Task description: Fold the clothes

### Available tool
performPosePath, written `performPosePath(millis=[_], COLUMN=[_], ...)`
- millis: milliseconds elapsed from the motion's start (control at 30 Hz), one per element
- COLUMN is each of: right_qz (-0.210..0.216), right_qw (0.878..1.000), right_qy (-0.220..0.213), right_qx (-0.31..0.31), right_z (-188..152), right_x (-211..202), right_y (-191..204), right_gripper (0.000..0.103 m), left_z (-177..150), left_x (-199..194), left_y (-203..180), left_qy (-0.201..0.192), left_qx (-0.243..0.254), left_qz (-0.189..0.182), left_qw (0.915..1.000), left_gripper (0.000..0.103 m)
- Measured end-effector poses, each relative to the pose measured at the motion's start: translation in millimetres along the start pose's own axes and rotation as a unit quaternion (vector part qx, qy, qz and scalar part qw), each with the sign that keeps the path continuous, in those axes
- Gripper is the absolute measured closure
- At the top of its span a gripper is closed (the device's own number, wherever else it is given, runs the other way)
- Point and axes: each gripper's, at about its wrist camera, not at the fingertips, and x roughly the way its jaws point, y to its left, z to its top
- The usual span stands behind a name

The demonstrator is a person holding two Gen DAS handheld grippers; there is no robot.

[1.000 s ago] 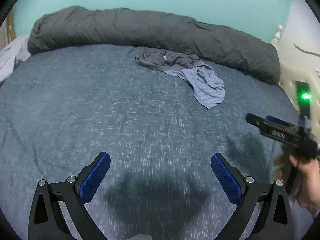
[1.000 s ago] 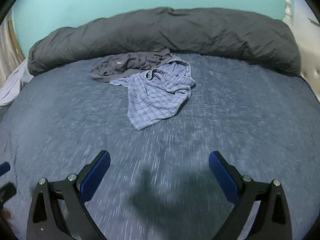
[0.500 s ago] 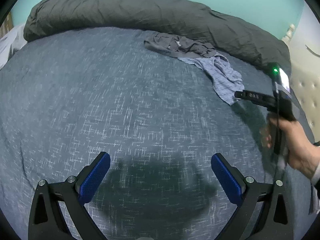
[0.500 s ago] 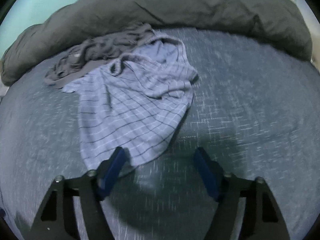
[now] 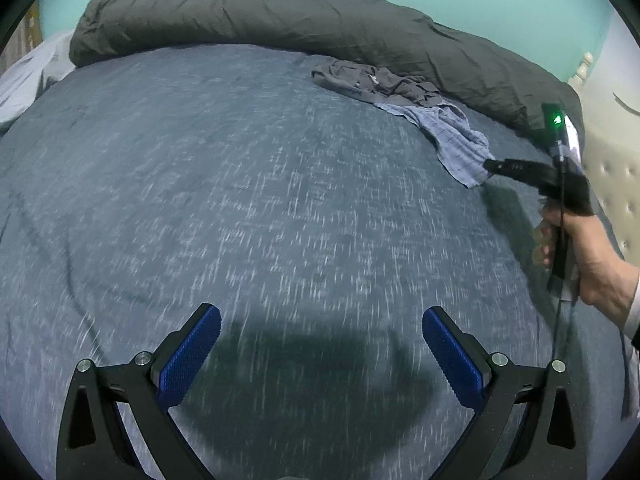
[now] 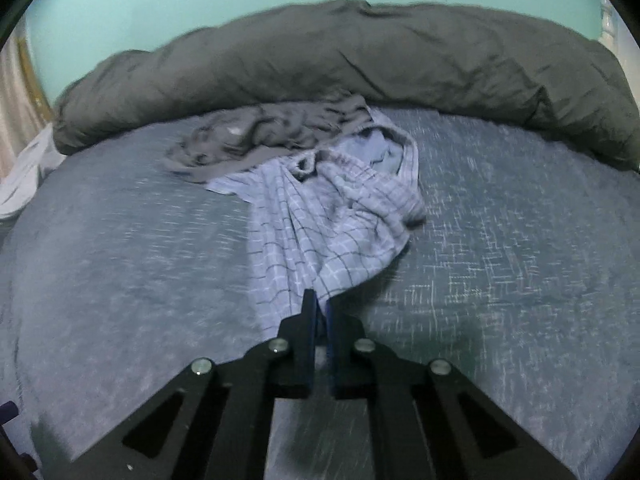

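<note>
My right gripper [image 6: 319, 312] has just been closing, and its two black fingers now stand pressed together on the near hem of the blue checked garment [image 6: 332, 216]. The cloth runs up from the pinch in tight folds and spreads out wider farther off, rumpled and bunched at its far right edge. Its far end touches a crumpled grey garment [image 6: 264, 132], which lies left of centre. Both rest on the blue-grey bedspread [image 6: 500, 248]. Behind them a dark grey duvet [image 6: 360, 56] is rolled along the far side of the bed, against a pale green wall [image 6: 200, 0]. At the far left edge some white fabric [image 6: 28, 176] hangs off the bed.
</note>
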Motion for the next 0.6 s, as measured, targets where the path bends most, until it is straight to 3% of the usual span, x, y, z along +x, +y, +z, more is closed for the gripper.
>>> performPosePath(millis=[167, 300, 467, 600], right_qz=[0.038, 0.069, 0.086, 0.061], right_qw=[0.999, 0.996, 0.995, 0.996], right_qy=[-0.039, -0.060, -0.041, -0.044], right_qx=[-0.006, -0.008, 0.019, 0.052], right_z=[-14.9, -46.6, -91.0, -99.5], right_x=[-59.9, -106.9, -116.7, -112.5], right_y=[18.9, 31.6, 29.5, 17.6], right_gripper=[0.102, 0.102, 0.102, 0.099], left_z=[-25.8, -56.3, -95.9, -123.2], left_x=[-25.7, -47.3, -63.7, -64.7], left_y=[5.4, 9.8, 13.3, 20.5], left_qy=[-0.019, -0.032, -0.044, -0.038], left_qx=[-0.007, -0.018, -0.020, -0.011], left_qz=[0.009, 0.005, -0.002, 0.001], left_qw=[0.9998, 0.9993, 0.9988, 0.9992], left_gripper=[0.000, 0.000, 0.000, 0.000])
